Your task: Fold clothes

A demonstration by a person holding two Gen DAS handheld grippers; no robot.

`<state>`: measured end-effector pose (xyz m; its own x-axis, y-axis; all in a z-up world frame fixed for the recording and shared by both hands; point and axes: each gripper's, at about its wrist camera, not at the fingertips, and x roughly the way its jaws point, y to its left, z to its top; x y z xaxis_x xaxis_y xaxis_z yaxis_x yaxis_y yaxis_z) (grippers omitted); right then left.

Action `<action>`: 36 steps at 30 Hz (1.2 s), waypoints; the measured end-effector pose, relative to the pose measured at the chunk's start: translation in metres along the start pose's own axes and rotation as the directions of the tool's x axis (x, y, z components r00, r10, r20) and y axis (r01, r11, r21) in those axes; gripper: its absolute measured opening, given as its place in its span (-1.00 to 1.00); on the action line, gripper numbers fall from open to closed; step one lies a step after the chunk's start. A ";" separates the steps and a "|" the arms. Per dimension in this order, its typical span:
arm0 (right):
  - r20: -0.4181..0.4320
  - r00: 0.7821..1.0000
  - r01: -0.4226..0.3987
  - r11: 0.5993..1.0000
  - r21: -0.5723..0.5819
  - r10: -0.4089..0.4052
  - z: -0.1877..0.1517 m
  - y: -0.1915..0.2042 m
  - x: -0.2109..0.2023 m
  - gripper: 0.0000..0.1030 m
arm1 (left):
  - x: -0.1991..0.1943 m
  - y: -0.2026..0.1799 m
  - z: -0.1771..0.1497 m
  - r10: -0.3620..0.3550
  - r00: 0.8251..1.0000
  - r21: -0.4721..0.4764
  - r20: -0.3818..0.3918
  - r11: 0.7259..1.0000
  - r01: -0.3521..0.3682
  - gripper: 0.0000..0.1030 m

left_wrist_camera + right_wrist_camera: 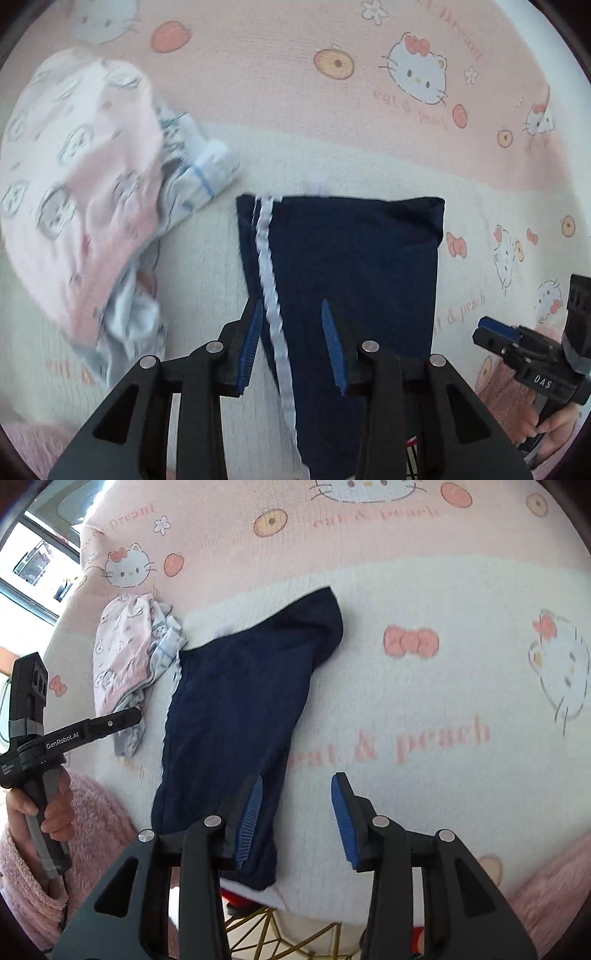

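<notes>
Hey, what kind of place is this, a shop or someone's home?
Most likely a home: a cartoon-cat blanket covers the surface, navy shorts and pink pyjamas lie on it, and a window is behind.

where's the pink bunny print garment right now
The pink garment lies crumpled on the blanket, left of the navy shorts in both wrist views, beyond the open left gripper.

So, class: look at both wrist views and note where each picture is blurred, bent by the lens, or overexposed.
Left wrist view: the pink printed garment is smeared by motion blur, while the navy garment stays sharp; black fisheye corners frame the picture. Right wrist view: the window at upper left is blown out, the blanket lettering is soft, and its pattern curves near the rim.
</notes>
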<state>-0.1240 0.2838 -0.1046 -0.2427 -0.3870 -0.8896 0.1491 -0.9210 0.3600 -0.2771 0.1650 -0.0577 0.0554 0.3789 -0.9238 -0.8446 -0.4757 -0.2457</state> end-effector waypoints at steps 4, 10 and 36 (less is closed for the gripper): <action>0.034 0.998 0.051 0.999 -0.004 -0.051 0.059 -0.011 0.024 -0.22 | 0.038 0.001 0.033 -0.030 0.998 0.063 -0.061 0.997 0.034 -0.31; -0.043 0.999 0.017 1.000 -0.010 -0.018 0.116 -0.027 0.078 -0.23 | 0.061 0.032 0.048 -0.051 0.996 -0.010 -0.074 0.999 0.051 -0.31; 0.031 0.999 -0.027 0.995 0.100 0.024 0.067 -0.038 0.070 -0.22 | 0.067 -0.109 0.066 -0.170 0.983 0.297 -0.073 0.937 0.184 -0.31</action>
<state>-0.2107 0.2883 -0.1621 -0.2683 -0.4099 -0.8718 0.0590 -0.9102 0.4099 -0.2167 0.2943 -0.0734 0.2371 0.3949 -0.8876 -0.9393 -0.1402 -0.3133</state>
